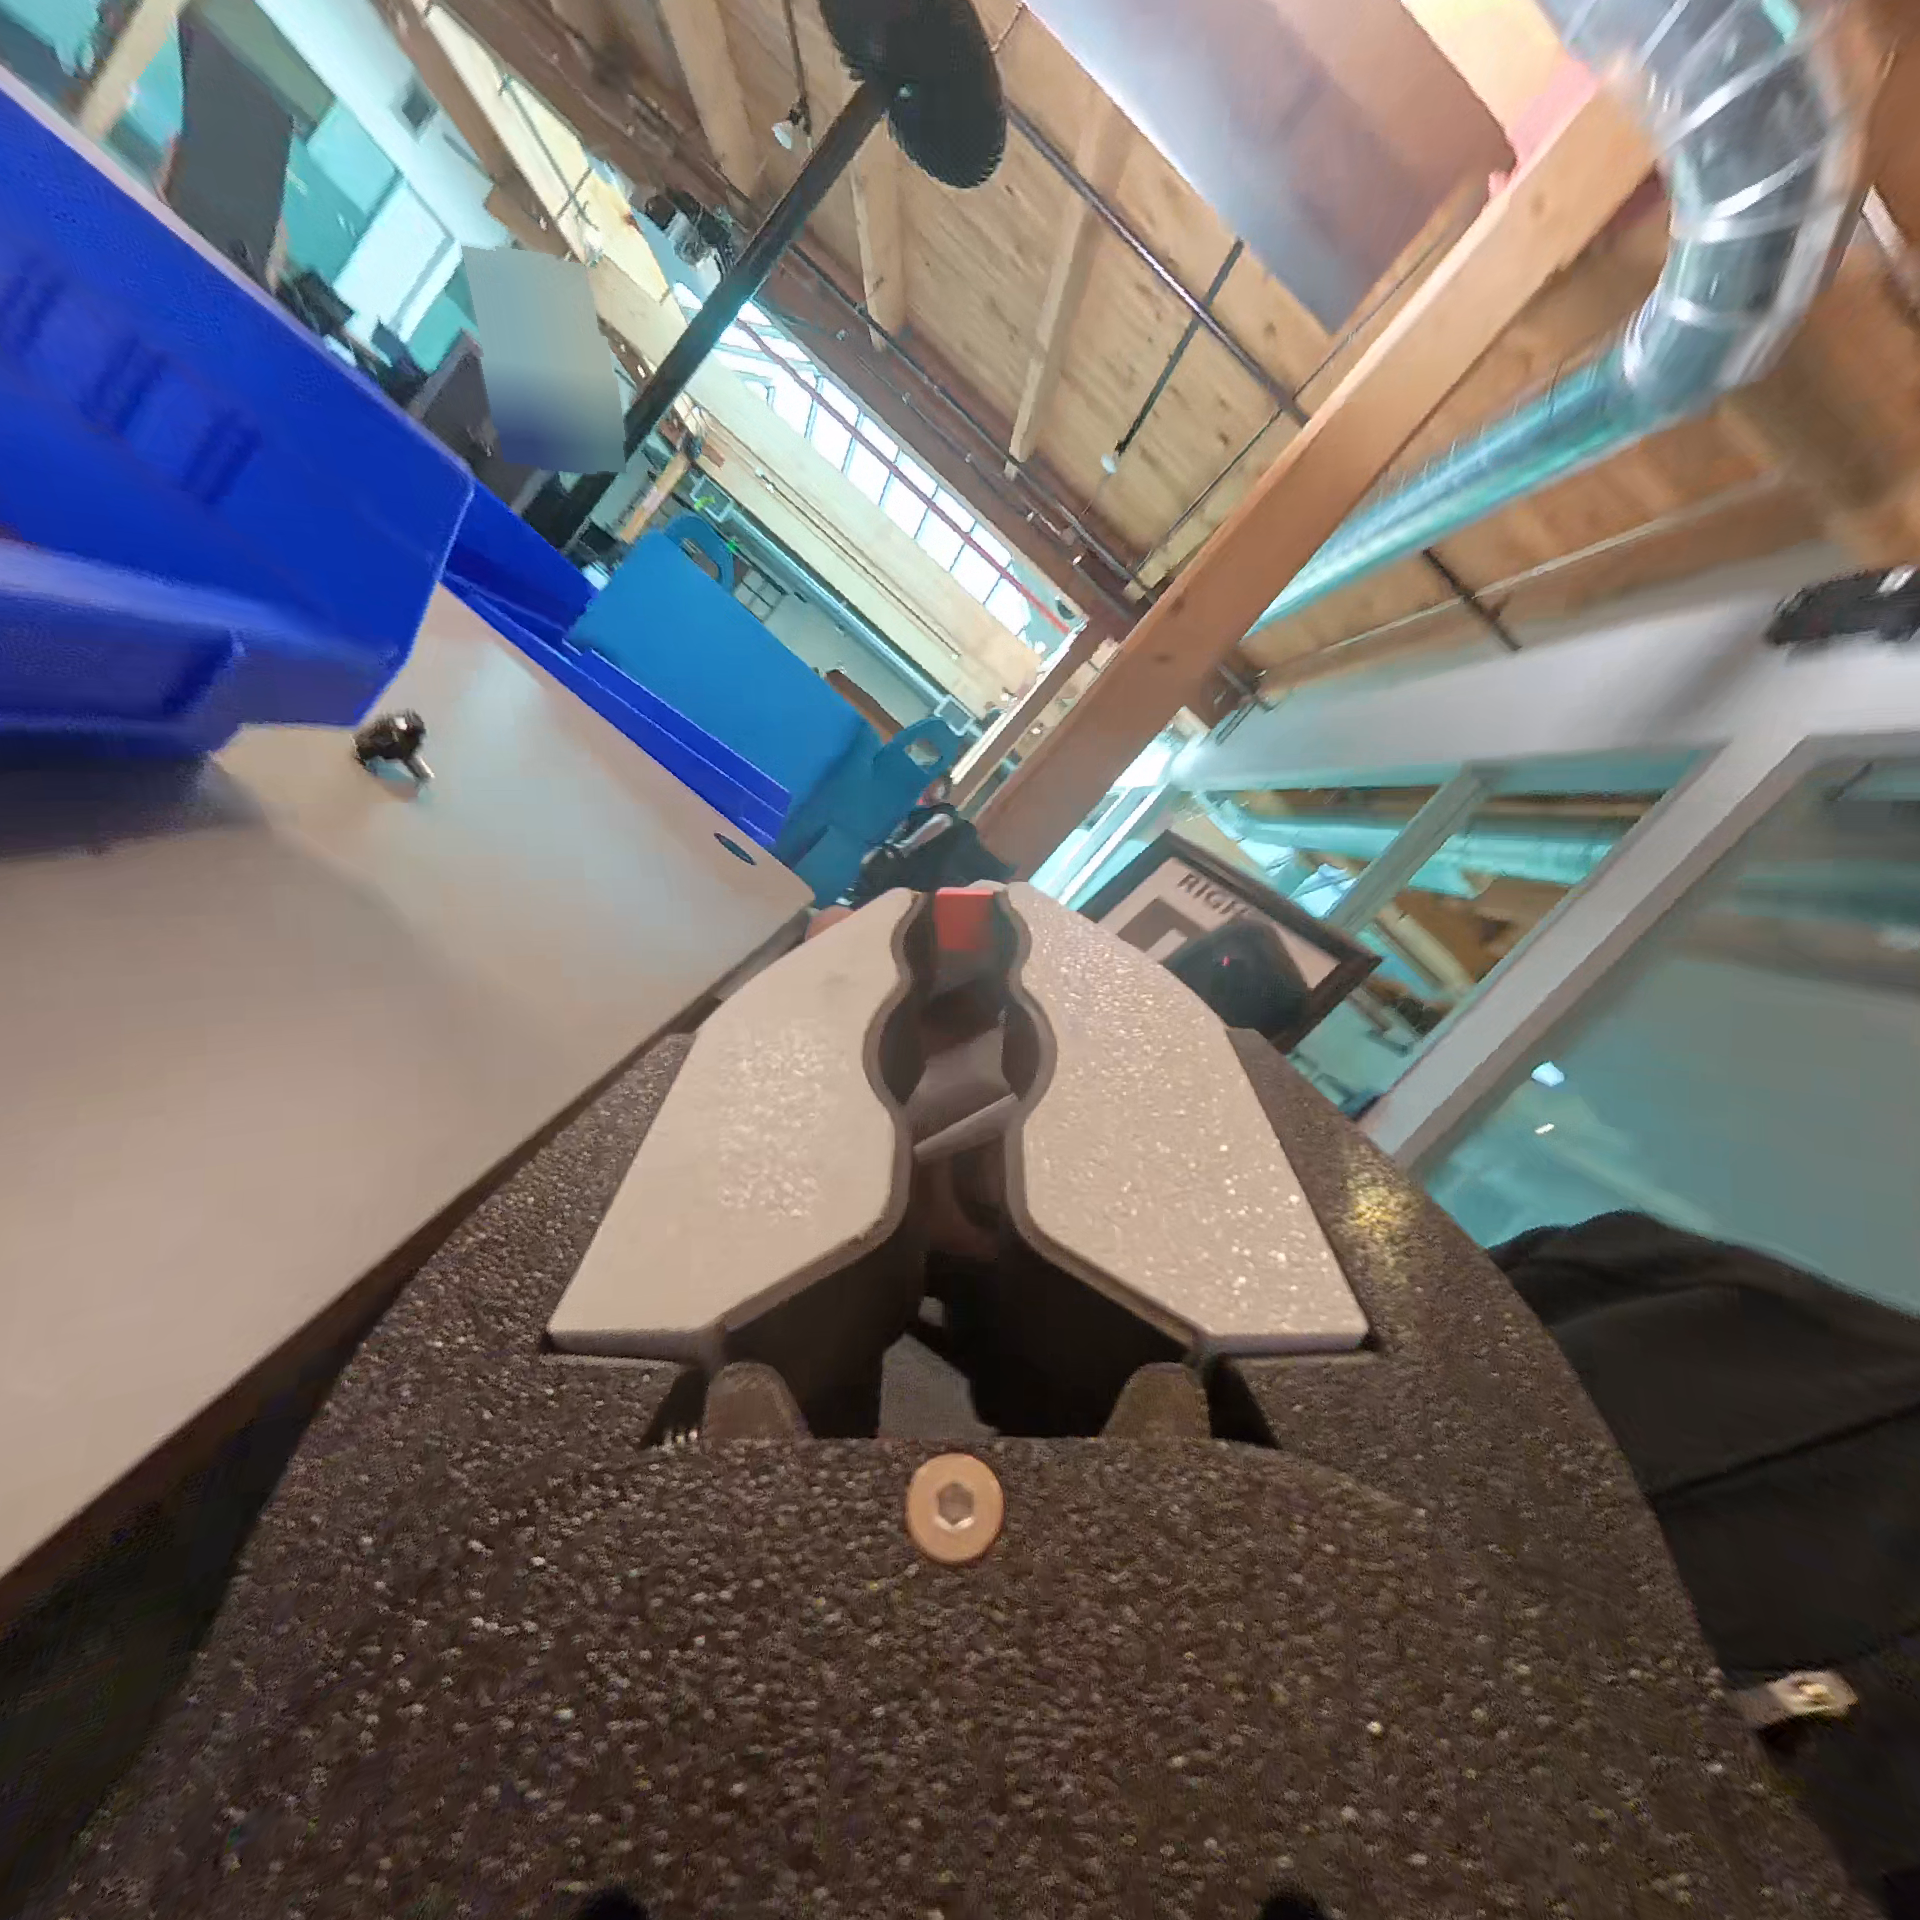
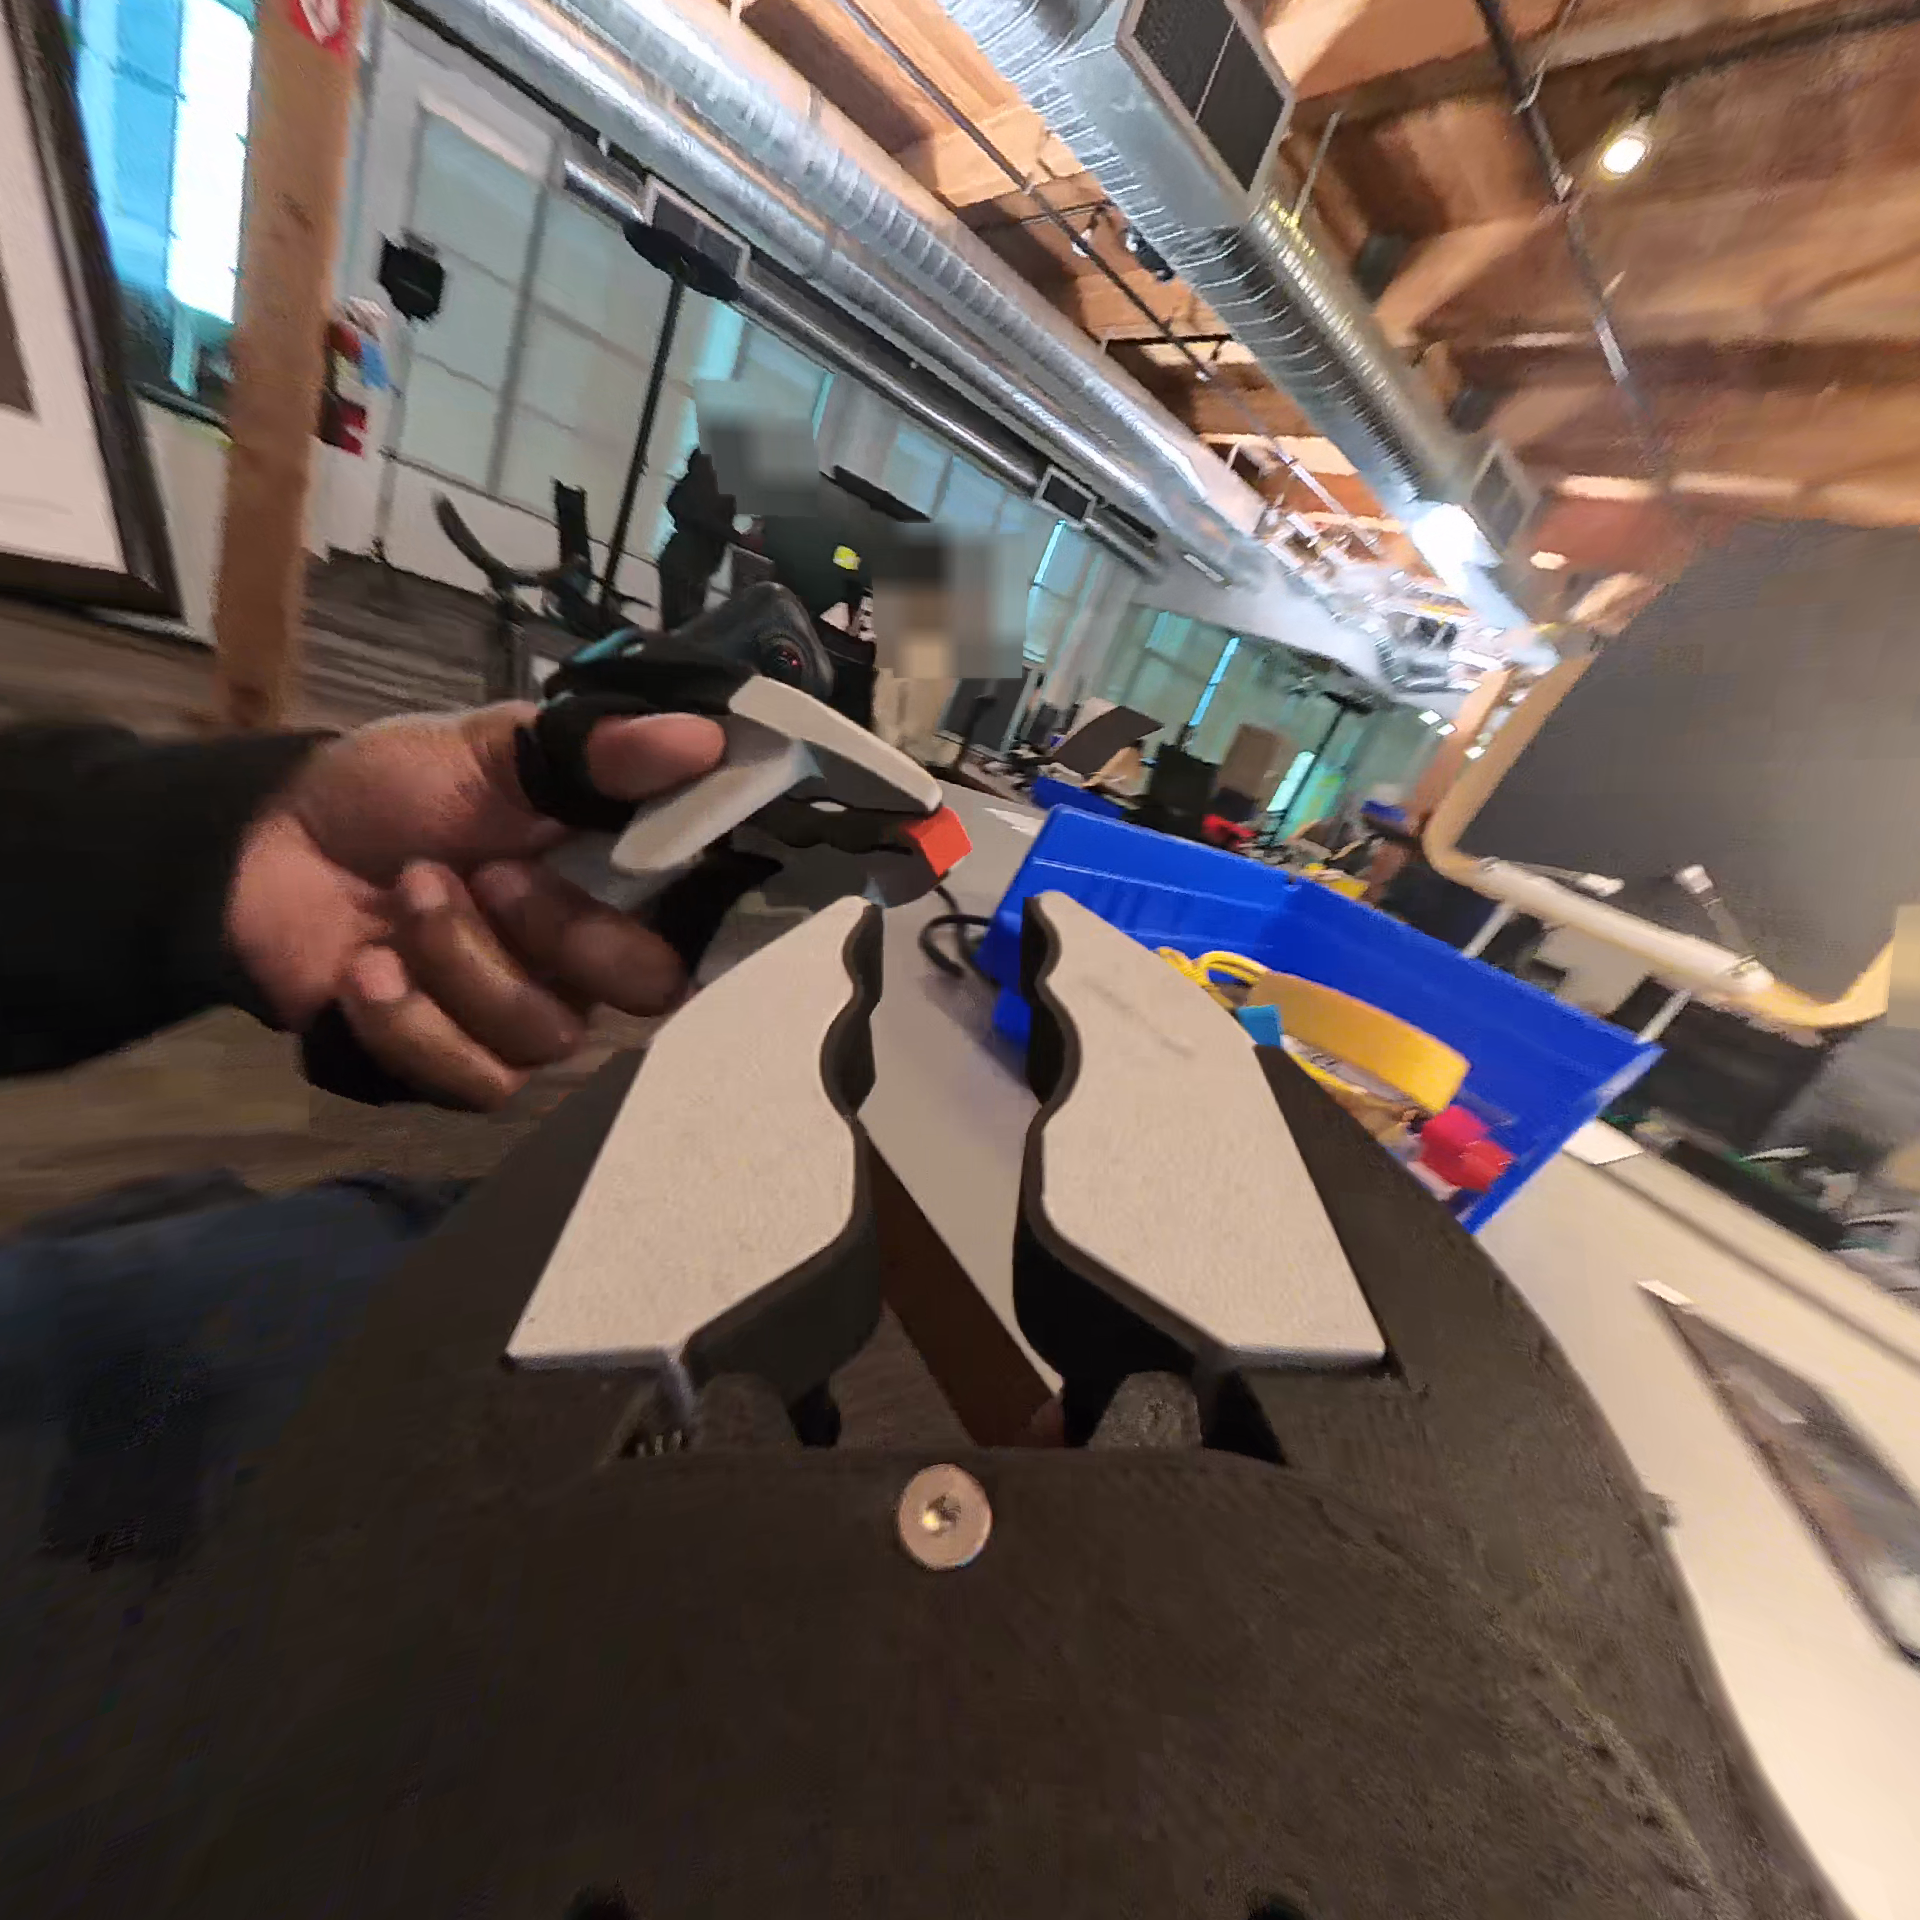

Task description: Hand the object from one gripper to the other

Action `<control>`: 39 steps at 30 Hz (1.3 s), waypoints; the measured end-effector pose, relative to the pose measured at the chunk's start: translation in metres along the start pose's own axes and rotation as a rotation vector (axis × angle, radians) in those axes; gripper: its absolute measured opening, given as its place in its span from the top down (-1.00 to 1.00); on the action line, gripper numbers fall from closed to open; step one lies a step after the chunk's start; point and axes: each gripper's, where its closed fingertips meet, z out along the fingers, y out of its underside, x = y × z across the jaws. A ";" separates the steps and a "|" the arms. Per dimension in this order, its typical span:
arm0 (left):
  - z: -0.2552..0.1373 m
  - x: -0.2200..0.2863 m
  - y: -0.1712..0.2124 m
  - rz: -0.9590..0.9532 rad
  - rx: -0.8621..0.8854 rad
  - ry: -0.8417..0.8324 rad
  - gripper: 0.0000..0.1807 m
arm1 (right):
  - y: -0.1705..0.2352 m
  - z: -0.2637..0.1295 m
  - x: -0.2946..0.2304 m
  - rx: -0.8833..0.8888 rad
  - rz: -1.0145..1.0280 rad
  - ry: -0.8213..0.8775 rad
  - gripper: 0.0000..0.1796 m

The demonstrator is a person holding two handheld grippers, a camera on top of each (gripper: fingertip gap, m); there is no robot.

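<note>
Left tongs (image 1: 961,935) clamped on a small red block (image 1: 962,920), pinched at the very tips, raised beside the grey table (image 1: 312,1039). Right tongs (image 2: 951,920) parted, nothing between the grey fingers (image 2: 717,1153), tips just below the block. Framed sign (image 1: 1236,925) with partly hidden lettering far right, seen only from the left wrist. Only from the right wrist: hand (image 2: 436,894) gripping the left tongs, blue bin (image 2: 1351,935) of yellow and red items far right. Only from the left wrist: small black item (image 1: 393,743) on the table.
</note>
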 end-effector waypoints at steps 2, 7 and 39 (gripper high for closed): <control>0.000 -0.001 0.003 -0.086 -0.019 0.008 0.88 | 0.000 0.001 -0.002 -0.012 -0.101 0.026 0.72; 0.000 0.002 0.016 -0.134 -0.136 -0.018 0.88 | -0.003 0.004 -0.008 -0.033 -0.300 0.068 0.71; -0.013 0.016 0.021 0.079 -0.184 -0.045 0.80 | -0.001 0.022 -0.028 -0.036 -0.165 -0.068 0.89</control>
